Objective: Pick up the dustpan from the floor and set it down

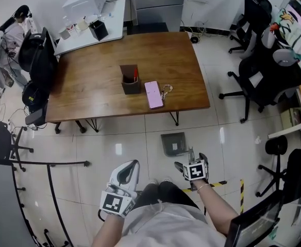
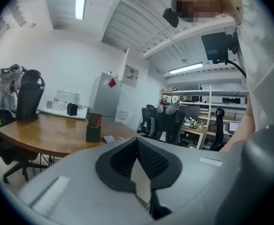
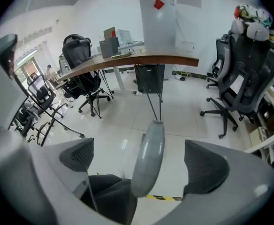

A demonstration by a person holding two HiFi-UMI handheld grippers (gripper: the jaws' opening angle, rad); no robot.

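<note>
Floor tiles [image 1: 114, 138] bear the dustpan [image 1: 173, 143]. Right gripper [image 1: 190, 161] gapes wide around its handle [image 3: 148, 158]; left gripper [image 1: 132, 166] is closed, empty.

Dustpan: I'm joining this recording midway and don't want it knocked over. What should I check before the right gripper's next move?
1. Dustpan on the floor, apart from the table: ok.
2. Handle between the right gripper's jaws: ok.
3. Pads gripping the handle: not ok; jaws stand wide, touching neither side.
4. Left gripper free: ok; shut, empty.
5. Dustpan empty: cannot tell.
</note>
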